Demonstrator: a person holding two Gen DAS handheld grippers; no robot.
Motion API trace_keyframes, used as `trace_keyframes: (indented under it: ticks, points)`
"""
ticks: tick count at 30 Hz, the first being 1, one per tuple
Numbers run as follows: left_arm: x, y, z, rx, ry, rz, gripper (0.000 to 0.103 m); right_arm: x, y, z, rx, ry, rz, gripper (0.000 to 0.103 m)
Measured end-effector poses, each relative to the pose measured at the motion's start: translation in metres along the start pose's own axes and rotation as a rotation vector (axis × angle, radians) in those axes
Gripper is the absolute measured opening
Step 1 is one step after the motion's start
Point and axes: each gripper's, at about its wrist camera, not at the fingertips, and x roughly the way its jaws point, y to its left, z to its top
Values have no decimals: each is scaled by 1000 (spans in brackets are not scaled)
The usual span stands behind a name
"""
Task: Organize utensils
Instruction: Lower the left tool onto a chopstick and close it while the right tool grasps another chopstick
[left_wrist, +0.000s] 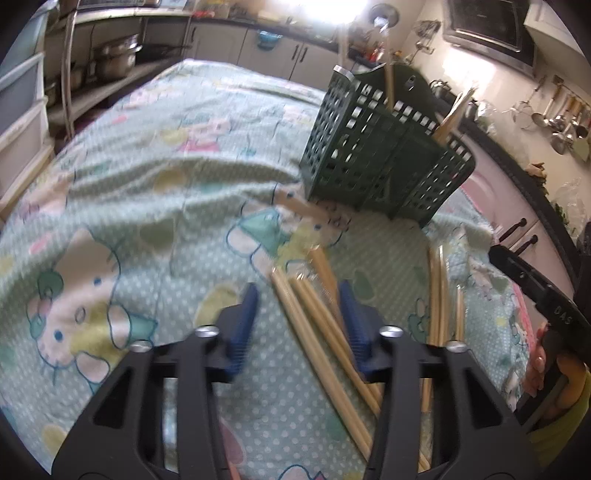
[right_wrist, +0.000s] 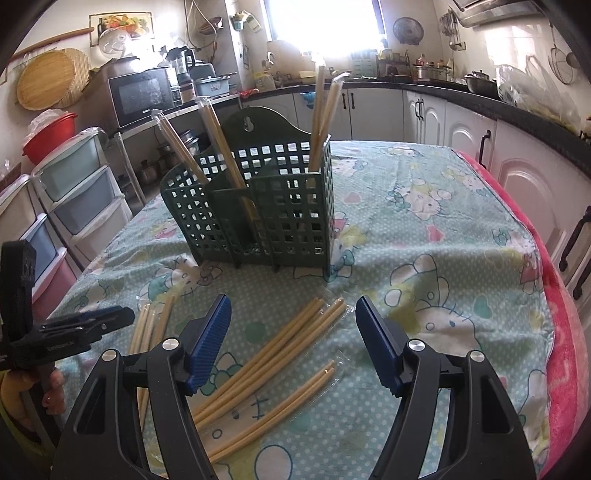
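A green lattice utensil holder (right_wrist: 255, 206) stands on the patterned tablecloth (right_wrist: 424, 236), with several wrapped chopstick pairs upright in it. It also shows in the left wrist view (left_wrist: 380, 158). Loose wrapped chopsticks (right_wrist: 273, 347) lie on the cloth in front of it. My right gripper (right_wrist: 291, 332) is open above them, empty. My left gripper (left_wrist: 299, 317) is open, its jaws either side of a chopstick bundle (left_wrist: 314, 325) on the cloth. More chopsticks (left_wrist: 441, 295) lie to its right. In the right wrist view the left gripper (right_wrist: 103, 321) is at the left.
Stacked plastic drawers (right_wrist: 77, 199) and a microwave (right_wrist: 142, 94) stand left of the table. White kitchen cabinets (right_wrist: 461, 122) and a dark counter run behind and to the right. A pink blanket edge (right_wrist: 561, 350) hangs at the table's right side.
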Motion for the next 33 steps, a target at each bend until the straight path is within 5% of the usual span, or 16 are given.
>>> trace_keyframes:
  ticks: [10, 24, 33]
  points:
    - [20, 18, 9, -109, 37, -26, 19, 20, -14, -3, 19, 61, -23, 65]
    - [37, 27, 27, -159, 44, -28, 9, 77, -46, 2, 179, 215, 17, 41]
    - [40, 31, 31, -170, 40, -35, 7, 84, -53, 5, 227, 208, 16, 26]
